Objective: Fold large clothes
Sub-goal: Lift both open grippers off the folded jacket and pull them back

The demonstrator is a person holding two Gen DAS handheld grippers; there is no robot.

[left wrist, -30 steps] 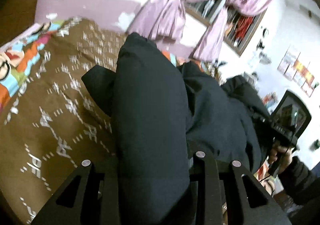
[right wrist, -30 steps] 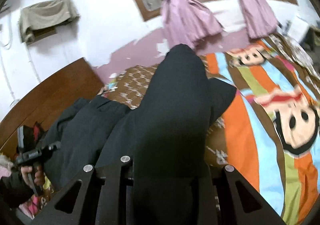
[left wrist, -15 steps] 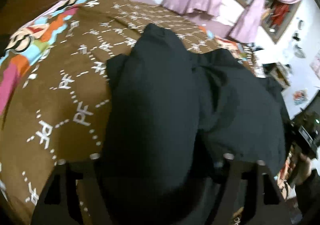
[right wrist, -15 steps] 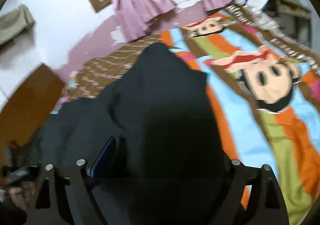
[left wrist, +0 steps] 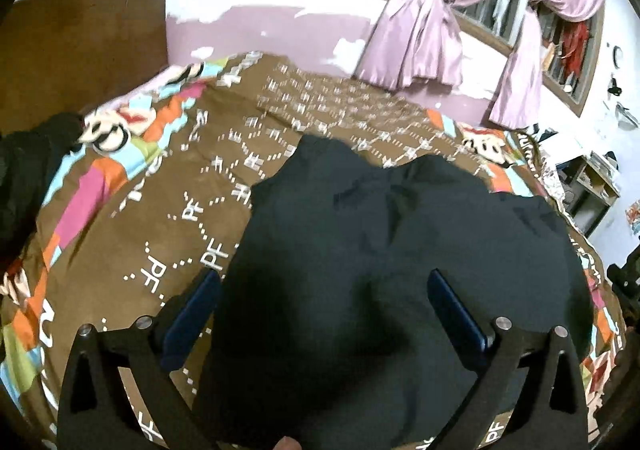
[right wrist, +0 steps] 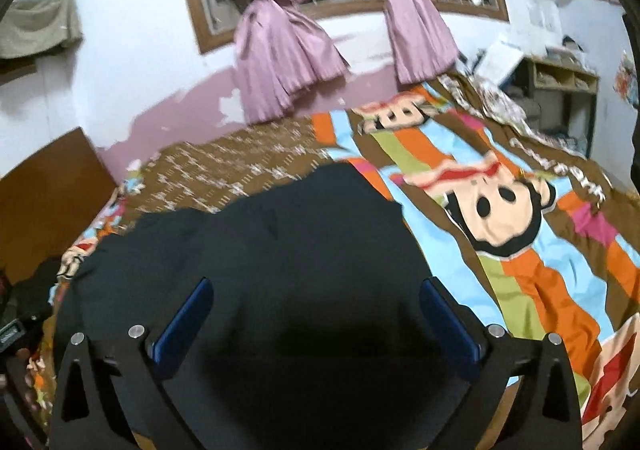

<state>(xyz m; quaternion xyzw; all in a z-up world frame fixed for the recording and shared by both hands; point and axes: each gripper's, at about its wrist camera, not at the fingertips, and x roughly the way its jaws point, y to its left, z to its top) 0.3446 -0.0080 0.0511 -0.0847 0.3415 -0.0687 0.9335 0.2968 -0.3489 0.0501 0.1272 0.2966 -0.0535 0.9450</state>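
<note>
A large dark garment (left wrist: 380, 250) lies spread flat on the bed's brown and striped cartoon bedspread (left wrist: 160, 210). My left gripper (left wrist: 324, 290) hovers over its near left part. The jaws are opening wide, and the blue pads (left wrist: 192, 314) stand clear of the cloth, which lies below and between them. In the right wrist view the same garment (right wrist: 280, 250) fills the lower middle. My right gripper (right wrist: 316, 294) is above its near right part, jaws also opening, with the pads (right wrist: 448, 326) touching nothing.
A wooden headboard (left wrist: 80, 50) stands at the left end of the bed. Tied pink curtains (right wrist: 288, 50) hang at a barred window behind it. A dark heap of cloth (left wrist: 24, 178) lies by the headboard. A shelf unit (right wrist: 560, 90) stands beyond the bed's right side.
Both grippers were shut on raised folds of the dark garment. They lowered it onto the bed, opened and let go, and the garment now lies flat.
</note>
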